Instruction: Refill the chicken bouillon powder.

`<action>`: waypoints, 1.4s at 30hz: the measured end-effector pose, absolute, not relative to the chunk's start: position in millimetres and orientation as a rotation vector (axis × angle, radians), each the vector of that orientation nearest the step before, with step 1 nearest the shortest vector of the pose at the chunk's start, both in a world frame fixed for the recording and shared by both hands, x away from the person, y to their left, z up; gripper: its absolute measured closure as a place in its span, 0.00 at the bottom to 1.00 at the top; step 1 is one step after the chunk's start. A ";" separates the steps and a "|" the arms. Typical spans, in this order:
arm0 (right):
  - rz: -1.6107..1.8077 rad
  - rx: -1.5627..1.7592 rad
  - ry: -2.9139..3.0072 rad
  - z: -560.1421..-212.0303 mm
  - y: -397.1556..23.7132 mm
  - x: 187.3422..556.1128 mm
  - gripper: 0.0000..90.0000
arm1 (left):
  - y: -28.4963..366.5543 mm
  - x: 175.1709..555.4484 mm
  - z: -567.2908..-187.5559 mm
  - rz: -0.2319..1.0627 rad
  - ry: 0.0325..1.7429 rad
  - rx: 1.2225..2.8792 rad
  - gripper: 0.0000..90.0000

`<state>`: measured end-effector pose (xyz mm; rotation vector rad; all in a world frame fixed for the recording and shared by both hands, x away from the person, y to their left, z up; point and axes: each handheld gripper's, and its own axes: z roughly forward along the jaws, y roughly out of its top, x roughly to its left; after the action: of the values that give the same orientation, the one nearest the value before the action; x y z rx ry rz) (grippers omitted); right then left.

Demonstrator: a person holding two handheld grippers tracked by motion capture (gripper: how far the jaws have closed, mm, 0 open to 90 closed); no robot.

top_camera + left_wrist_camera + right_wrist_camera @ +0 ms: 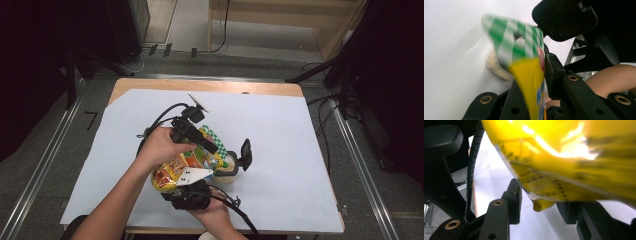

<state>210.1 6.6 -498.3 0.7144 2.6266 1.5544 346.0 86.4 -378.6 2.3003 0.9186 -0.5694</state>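
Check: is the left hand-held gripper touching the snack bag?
Touching. In the left gripper view the left hand-held gripper has its jaws pinched on the yellow, green-checked snack bag, with no gap showing at the pads.

snack bag [182, 167] print, too blurred to read

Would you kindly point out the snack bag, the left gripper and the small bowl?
snack bag [175, 172], high view, its yellow-orange body.
left gripper [212, 148], high view, at its jaws' tips.
small bowl [496, 67], left gripper view, its beige rim.

i see the bag [181, 167] over the paper sheet [280, 130] on the table [210, 86]; a small jar [227, 167] sits just right of the bag.
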 end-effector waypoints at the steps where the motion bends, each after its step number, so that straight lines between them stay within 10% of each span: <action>1: 1.539 0.716 2.636 -499.2 7.8 209.3 0.67 | 86.9 345.8 -379.7 -0.568 0.909 2.311 0.99; 42: 1.524 0.810 2.552 -495.7 -1.3 215.8 0.54 | 149.8 349.5 -341.2 -0.569 0.836 2.121 1.00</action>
<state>215.8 -1.3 -495.7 0.8099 2.5517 1.5236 349.5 149.8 -341.2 2.1214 0.8359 -0.5685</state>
